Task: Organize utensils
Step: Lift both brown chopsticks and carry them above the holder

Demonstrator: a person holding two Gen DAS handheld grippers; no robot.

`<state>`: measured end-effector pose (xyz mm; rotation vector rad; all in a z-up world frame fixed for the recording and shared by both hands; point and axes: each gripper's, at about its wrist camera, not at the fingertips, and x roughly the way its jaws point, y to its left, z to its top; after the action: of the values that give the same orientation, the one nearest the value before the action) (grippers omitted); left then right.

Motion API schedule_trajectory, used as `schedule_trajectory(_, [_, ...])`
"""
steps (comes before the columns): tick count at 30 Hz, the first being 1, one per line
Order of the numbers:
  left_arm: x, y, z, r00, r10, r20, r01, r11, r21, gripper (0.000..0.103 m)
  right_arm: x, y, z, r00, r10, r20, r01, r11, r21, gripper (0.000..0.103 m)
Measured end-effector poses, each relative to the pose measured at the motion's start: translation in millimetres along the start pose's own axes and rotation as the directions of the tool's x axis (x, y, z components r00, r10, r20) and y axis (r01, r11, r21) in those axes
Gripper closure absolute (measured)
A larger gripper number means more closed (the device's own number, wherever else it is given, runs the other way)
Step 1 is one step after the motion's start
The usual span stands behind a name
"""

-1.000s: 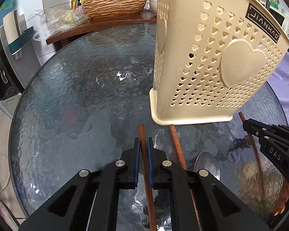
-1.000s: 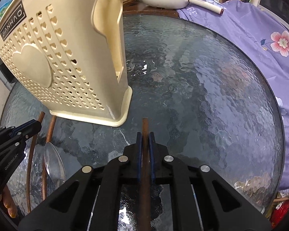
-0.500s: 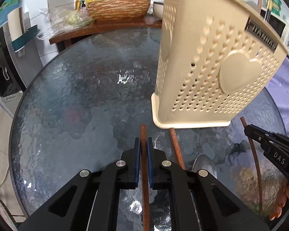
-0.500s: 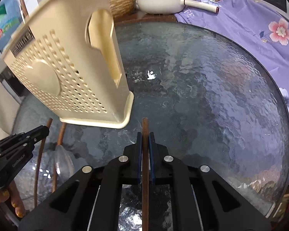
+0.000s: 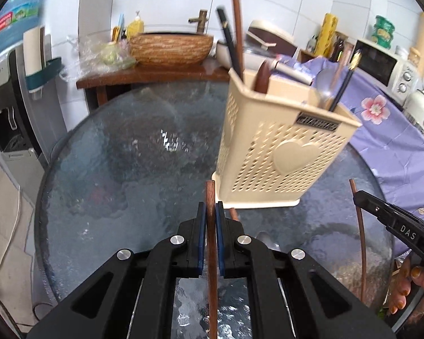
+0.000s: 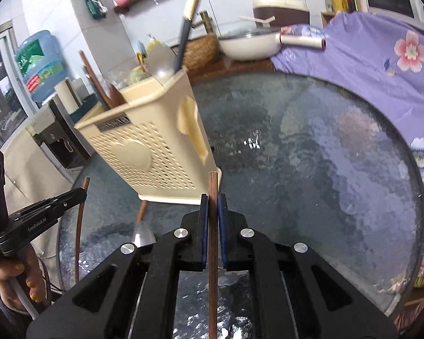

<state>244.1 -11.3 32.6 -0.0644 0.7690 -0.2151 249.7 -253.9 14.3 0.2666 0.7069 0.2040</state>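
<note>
My left gripper [image 5: 210,212] is shut on a brown wooden chopstick [image 5: 211,243] held above the glass table. My right gripper [image 6: 212,206] is shut on a second brown chopstick [image 6: 212,254]. The cream perforated utensil basket [image 5: 279,155] stands just beyond both grippers; it also shows in the right wrist view [image 6: 152,147]. It holds several utensils, among them dark chopsticks [image 5: 229,45] and a metal spoon [image 5: 325,82]. A spoon with a wooden handle [image 6: 142,226] lies on the table in front of the basket. The right gripper shows at the right of the left wrist view [image 5: 395,223].
The round textured glass table [image 5: 121,169] carries everything. A wooden side table with a woven basin [image 5: 169,48] stands behind it. A purple flowered cloth [image 6: 381,70] covers the surface to the right, with a cream pan [image 6: 248,45] beside it. A water dispenser [image 5: 2,113] stands at the left.
Both grippers have risen and pulled back with their chopsticks, so the basket's open top and the utensils in it now show. The basket and the spoon on the table have not moved.
</note>
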Motion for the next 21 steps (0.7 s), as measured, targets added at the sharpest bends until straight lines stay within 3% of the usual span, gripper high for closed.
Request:
schedule_trajectory(10, [-45, -12, 12, 0.994, -0.049, 0.095, 0.045, 0.998, 0.045, 0.097, -50, 16, 14, 0.994, 0.064, 0.092, -0.059, 0.996, -0.060, 0.096])
schedule_trajectory(21, [-76, -13, 25, 0.984, -0.106, 0.143, 0.101, 0.994, 0.043, 0.097, -92, 31, 33, 0.976, 0.139, 0.169, -0.121, 0.986, -0.110, 0.096])
